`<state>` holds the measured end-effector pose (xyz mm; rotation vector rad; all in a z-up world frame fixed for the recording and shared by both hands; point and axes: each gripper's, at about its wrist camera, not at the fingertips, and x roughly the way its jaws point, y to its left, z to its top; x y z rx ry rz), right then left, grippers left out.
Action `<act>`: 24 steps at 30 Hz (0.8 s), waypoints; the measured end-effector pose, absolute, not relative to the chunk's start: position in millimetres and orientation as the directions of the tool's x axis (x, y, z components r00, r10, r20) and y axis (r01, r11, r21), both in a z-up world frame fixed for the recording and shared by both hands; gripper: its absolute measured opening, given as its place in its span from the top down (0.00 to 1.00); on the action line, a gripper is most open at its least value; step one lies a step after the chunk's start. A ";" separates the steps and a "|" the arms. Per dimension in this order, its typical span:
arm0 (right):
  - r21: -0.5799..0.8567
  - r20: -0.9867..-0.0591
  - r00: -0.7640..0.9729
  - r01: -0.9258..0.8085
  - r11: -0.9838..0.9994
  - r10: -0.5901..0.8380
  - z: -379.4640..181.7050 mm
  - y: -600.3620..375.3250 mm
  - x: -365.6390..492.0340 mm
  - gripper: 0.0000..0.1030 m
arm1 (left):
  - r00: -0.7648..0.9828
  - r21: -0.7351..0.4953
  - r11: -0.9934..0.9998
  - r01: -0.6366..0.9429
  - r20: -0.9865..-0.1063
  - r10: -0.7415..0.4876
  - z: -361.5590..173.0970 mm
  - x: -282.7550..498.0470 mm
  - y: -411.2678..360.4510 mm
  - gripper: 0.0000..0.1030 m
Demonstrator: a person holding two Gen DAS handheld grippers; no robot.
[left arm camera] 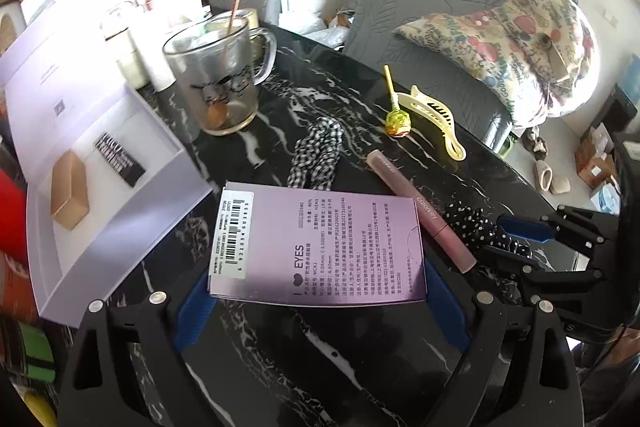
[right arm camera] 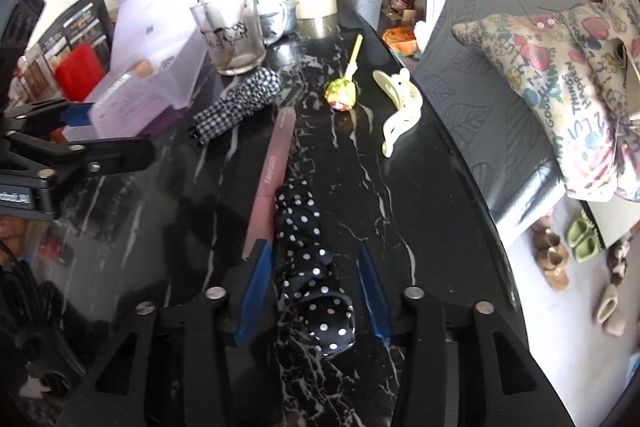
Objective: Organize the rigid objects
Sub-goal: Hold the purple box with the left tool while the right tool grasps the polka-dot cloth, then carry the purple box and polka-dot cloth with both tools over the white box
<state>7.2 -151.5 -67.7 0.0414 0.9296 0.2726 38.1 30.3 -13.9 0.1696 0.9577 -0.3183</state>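
My left gripper (left arm camera: 320, 291) is shut on a flat purple box (left arm camera: 318, 245) printed "EYES", with a blue pad on each side, just above the black marble table (left arm camera: 304, 359). It also shows in the right wrist view (right arm camera: 128, 107). My right gripper (right arm camera: 316, 287) is open around a black polka-dot scrunchie (right arm camera: 316, 267) lying on the table. A pink tube (right arm camera: 272, 179) lies against the left finger. A lollipop (left arm camera: 394, 115), a yellow hair claw (left arm camera: 434, 115) and a checked scrunchie (left arm camera: 318, 151) lie further back.
An open white gift box (left arm camera: 104, 187) holding a tan box and a black card stands at the left. A glass mug (left arm camera: 220, 79) with a spoon stands behind it. Grey chairs (right arm camera: 480, 75) with a printed cushion line the table's right edge.
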 end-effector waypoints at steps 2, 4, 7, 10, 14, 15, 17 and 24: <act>0.147 -0.783 0.572 -0.209 0.967 0.243 -69.7 -151.3 6.9 0.71 | 0.535 -0.002 0.942 0.335 -0.823 -0.192 -14.3 36.1 33.1 0.10; 0.149 -0.785 0.568 -0.215 0.965 0.248 -70.0 -149.9 6.8 0.79 | 0.536 -0.002 0.944 0.331 -0.823 -0.190 -14.6 33.9 36.2 0.10; 0.146 -0.781 0.571 -0.226 0.963 0.253 -70.0 -145.5 6.2 0.82 | 0.536 -0.006 0.947 0.320 -0.823 -0.187 -14.8 31.1 42.5 0.10; 0.157 -0.774 0.577 -0.224 0.962 0.260 -68.4 -143.9 6.8 0.83 | 0.534 -0.015 0.951 0.310 -0.824 -0.188 -14.7 29.1 48.9 0.10; 0.149 -0.767 0.590 -0.221 0.964 0.253 -62.4 -139.0 8.0 0.83 | 0.545 -0.025 0.957 0.290 -0.817 -0.187 -11.2 24.3 58.4 0.10; 0.149 -0.764 0.593 -0.223 0.963 0.255 -60.3 -137.8 7.6 0.83 | 0.549 -0.026 0.958 0.287 -0.815 -0.187 -10.1 22.7 60.7 0.10; 0.146 -0.759 0.599 -0.225 0.963 0.255 -56.4 -135.8 7.9 0.83 | 0.548 -0.039 0.958 0.284 -0.813 -0.195 -8.9 20.9 64.9 0.10; 0.167 -0.741 0.609 -0.242 0.956 0.284 -43.4 -122.1 8.5 0.83 | 0.556 -0.061 0.966 0.250 -0.808 -0.195 -4.8 11.4 85.2 0.10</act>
